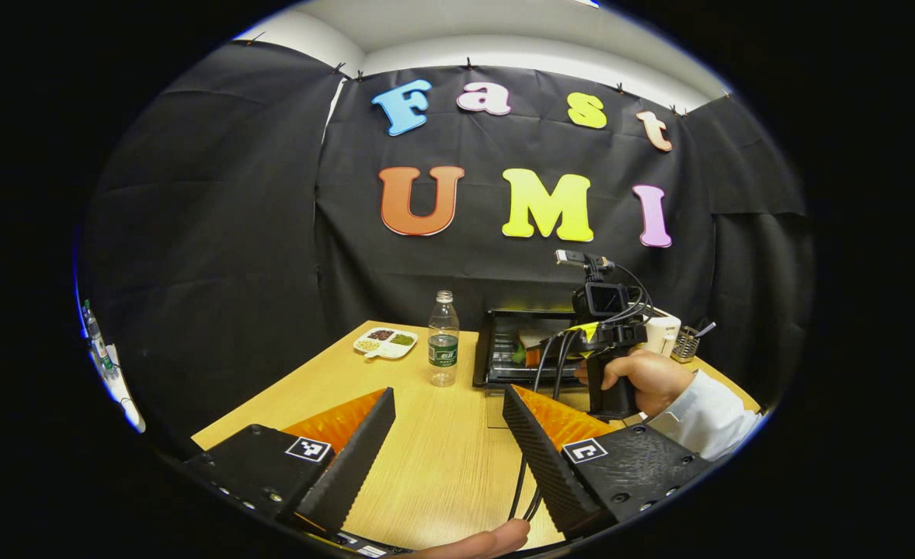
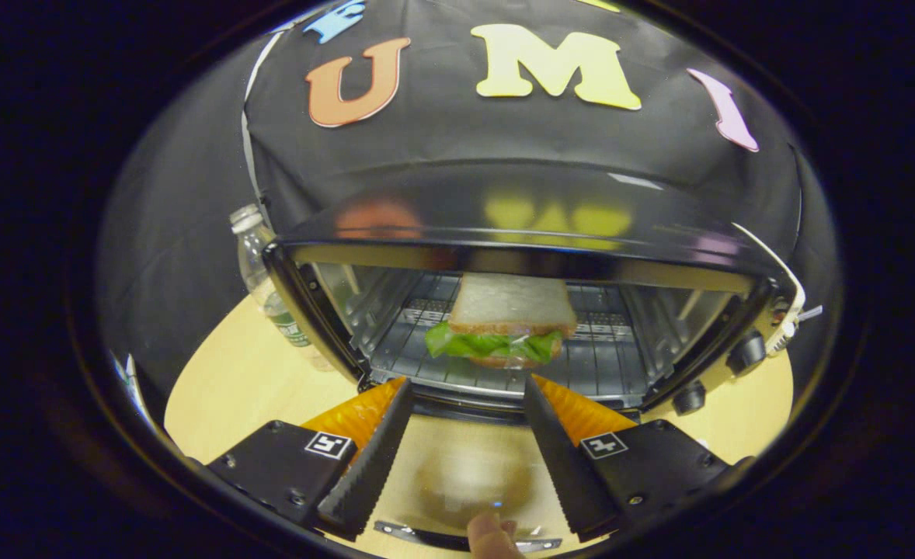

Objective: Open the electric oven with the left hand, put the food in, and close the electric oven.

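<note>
While the right claw stands with its fingers wide apart and nothing between them, it points straight into the open electric oven, its tips just short of the front edge of the cavity. Inside, the sandwich lies on the wire rack: pale bread on top, green lettuce frilling out below it, roughly in the middle of the rack. The oven's glass door hangs folded down under the claw and mirrors a pale blur of the sandwich. Two dark knobs sit on the panel at the oven's right side, and a water bottle stands just beside its left wall. Seen from the left gripper view, the left claw is likewise spread wide and grips nothing, hanging above the wooden table, well back from the oven, near a divided snack plate.
</note>
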Action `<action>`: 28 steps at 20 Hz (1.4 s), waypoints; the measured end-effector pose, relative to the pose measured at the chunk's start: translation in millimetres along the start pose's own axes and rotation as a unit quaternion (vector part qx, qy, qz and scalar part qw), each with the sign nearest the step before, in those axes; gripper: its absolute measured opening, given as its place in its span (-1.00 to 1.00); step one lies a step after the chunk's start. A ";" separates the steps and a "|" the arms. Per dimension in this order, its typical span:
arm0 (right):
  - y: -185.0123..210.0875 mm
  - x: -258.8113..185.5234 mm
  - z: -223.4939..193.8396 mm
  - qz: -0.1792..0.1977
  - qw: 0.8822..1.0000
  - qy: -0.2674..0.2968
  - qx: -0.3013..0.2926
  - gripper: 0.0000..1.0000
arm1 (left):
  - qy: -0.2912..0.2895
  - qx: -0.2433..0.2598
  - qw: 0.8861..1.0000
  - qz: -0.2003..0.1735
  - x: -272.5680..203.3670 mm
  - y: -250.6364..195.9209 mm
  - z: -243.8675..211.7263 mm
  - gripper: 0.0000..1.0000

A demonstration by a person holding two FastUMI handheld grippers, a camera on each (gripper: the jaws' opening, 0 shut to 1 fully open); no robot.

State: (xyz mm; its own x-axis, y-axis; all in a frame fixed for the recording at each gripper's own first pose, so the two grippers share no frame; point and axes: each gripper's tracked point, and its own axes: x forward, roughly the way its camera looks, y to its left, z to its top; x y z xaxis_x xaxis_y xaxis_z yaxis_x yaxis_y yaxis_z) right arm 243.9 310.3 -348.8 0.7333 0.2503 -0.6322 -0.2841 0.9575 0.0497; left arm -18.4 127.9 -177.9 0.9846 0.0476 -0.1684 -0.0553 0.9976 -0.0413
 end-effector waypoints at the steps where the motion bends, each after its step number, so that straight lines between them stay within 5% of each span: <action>1: 2.0 -12.3 1.8 0.010 1.000 -0.008 0.004 0.84 | -0.001 0.001 1.000 -0.001 1.8 0.2 0.1 0.85; 6: -9.5 -97.6 15.6 0.037 0.997 -0.072 0.001 0.84 | 0.005 0.009 1.000 -0.002 21.2 -15.5 2.6 0.85; 12: -65.5 -207.8 37.2 0.025 0.983 -0.179 0.019 0.84 | 0.027 0.013 0.999 -0.024 51.9 -49.2 -15.0 0.85; 19: -153.3 -315.9 51.2 -0.028 0.968 -0.249 0.031 0.84 | 0.096 0.003 0.993 -0.071 90.6 -118.3 -70.0 0.86; 28: -223.5 -416.5 56.1 -0.090 0.945 -0.315 0.008 0.83 | 0.224 0.041 0.967 -0.113 101.7 -182.2 -160.8 0.86</action>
State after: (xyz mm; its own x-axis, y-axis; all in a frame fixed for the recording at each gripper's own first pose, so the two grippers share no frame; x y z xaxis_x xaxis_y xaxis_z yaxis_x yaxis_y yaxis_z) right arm 36.6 0.1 -53.2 0.9923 0.1148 -0.0462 -0.1150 0.9934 0.0002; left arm 65.2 -57.0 -345.9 0.7987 -0.1795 -0.5743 0.1842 0.9816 -0.0506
